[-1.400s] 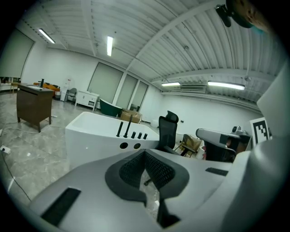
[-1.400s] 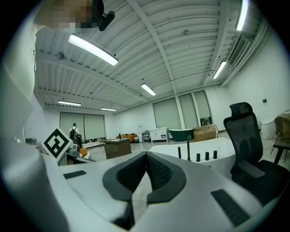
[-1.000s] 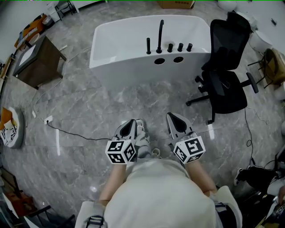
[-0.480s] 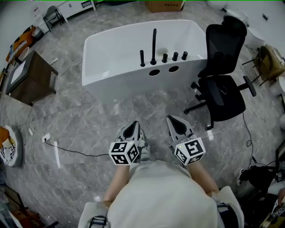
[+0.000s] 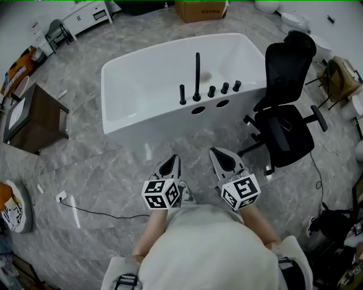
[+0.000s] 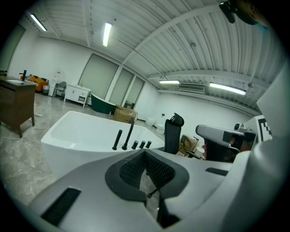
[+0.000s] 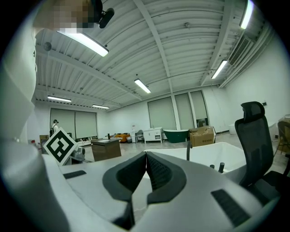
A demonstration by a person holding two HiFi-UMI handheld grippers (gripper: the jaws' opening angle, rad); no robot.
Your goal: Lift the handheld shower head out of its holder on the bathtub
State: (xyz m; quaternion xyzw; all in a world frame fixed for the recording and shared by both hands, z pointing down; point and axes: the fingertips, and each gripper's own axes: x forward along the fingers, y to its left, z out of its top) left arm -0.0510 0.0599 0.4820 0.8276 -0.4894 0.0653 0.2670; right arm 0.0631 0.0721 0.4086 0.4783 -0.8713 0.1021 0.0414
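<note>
The white bathtub [image 5: 142, 85] stands ahead on the grey marble floor. On its near rim, the handheld shower head [image 5: 182, 94] is a short black rod upright in its holder, left of the tall black spout [image 5: 197, 76] and three black knobs [image 5: 225, 88]. My left gripper [image 5: 172, 159] and right gripper [image 5: 218, 152] hover side by side over the floor, well short of the tub, both shut with nothing between the pads. The left gripper view shows the shower head [image 6: 118, 139] beyond the left gripper [image 6: 145, 153]. The right gripper view shows the right gripper [image 7: 146, 154] before the tub [image 7: 204, 154].
A black office chair [image 5: 286, 102] stands close to the tub's right end. A brown wooden cabinet [image 5: 28, 116] is at the left, and a cardboard box [image 5: 201, 10] lies behind the tub. A black cable [image 5: 96, 212] trails over the floor at the lower left.
I have moved forward, so the tub and its black fittings now look nearer and larger. Both grippers travelled with me and stayed shut.
</note>
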